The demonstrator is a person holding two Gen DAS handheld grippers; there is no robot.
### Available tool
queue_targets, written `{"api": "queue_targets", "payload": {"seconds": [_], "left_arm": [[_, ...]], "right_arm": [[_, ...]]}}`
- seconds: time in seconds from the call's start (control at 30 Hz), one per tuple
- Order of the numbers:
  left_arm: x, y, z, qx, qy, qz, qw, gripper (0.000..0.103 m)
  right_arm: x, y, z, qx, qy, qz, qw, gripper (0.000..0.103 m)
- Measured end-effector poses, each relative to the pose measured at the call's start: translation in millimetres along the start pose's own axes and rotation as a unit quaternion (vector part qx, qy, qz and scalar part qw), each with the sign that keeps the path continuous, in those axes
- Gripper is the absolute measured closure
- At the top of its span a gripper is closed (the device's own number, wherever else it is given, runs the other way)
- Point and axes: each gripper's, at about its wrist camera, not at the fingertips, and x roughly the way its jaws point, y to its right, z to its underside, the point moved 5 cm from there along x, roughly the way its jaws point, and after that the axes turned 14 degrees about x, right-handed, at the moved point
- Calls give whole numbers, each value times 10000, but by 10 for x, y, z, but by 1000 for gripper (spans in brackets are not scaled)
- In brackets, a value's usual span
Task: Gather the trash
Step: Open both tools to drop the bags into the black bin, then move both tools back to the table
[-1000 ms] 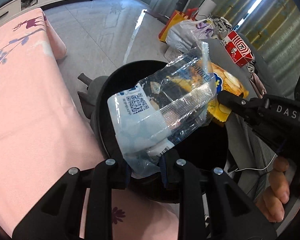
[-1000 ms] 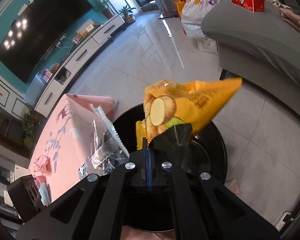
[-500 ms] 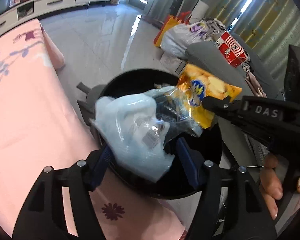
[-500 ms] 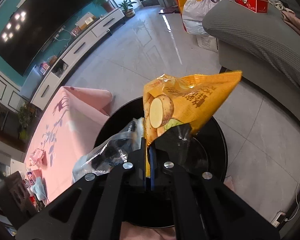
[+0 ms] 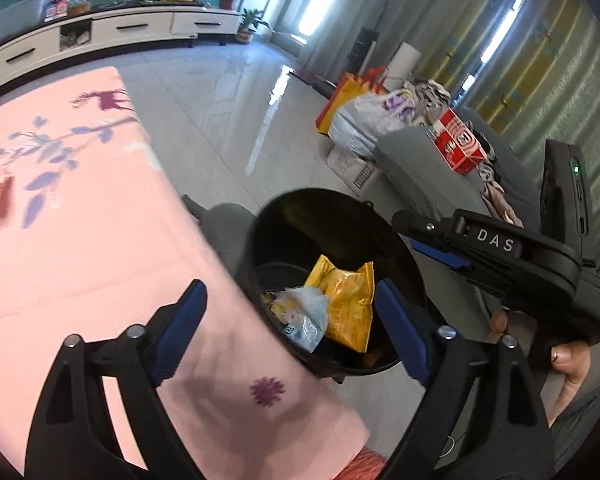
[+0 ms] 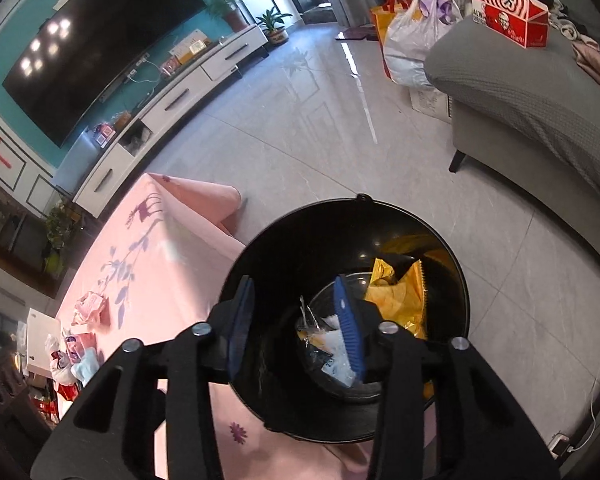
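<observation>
A black round bin stands on the floor against the pink-clothed table. A yellow crisp bag and a clear blue-white wrapper lie loose in its bottom. Above the table edge and bin rim, my left gripper has its jaws opening wide with nothing between them. My right gripper hangs over the bin mouth, its jaws also opening and holding nothing. The right gripper's black body and the hand on it show at the right of the left wrist view.
The pink floral tablecloth fills the left, with several small wrappers at its far end. A grey sofa with a red box stands right of the bin. Shopping bags and a TV cabinet lie beyond open tiled floor.
Both grippers opened: the clear wrapper left the left jaws and the yellow bag left the right jaws, and both dropped into the bin. The left gripper rose and drew back over the table.
</observation>
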Motion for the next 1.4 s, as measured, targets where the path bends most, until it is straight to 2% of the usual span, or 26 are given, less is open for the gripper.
{"api": "queue_targets", "payload": {"seconds": [0.27, 0.4, 0.57, 0.67, 0.87, 1.1, 1.17, 1.3, 1.33, 1.4], "left_arm": [[-652, -396, 117, -217, 387, -472, 9979, 6], [-1018, -640, 191, -505, 684, -993, 9914, 3], [-1445, -890, 347, -774, 923, -1254, 9848, 3], [-1749, -1051, 514, -967, 1086, -1477, 9783, 3], [-2308, -1431, 876, -1204, 1175, -2142, 9622, 3], [-2842, -2017, 1430, -1660, 1245, -2814, 9369, 3], [-2954, -2203, 1592, -1885, 1286, -2996, 9264, 3], [-3120, -2542, 1955, -2267, 1344, -3132, 9124, 3], [-3163, -2655, 2067, -2405, 1352, -3190, 9067, 3], [-3173, -2790, 2157, -2535, 1347, -3196, 9030, 3]], "right_arm": [[-166, -354, 136, -300, 271, -123, 9991, 31], [-292, -625, 272, -569, 486, -210, 9970, 19], [-474, -991, 461, -1031, 799, -517, 9901, 4], [-600, -1256, 635, -1468, 1044, -720, 9810, 3], [-709, -1680, 995, -2015, 1161, -909, 9683, 3], [-679, -2207, 1629, -2880, 946, -1292, 9441, 3], [-658, -2296, 1767, -2939, 932, -1368, 9414, 3], [-510, -2446, 1993, -3050, 710, -1514, 9376, 3], [-467, -2468, 2035, -3046, 645, -1529, 9379, 3], [-365, -2501, 2116, -3017, 508, -1538, 9396, 3]]}}
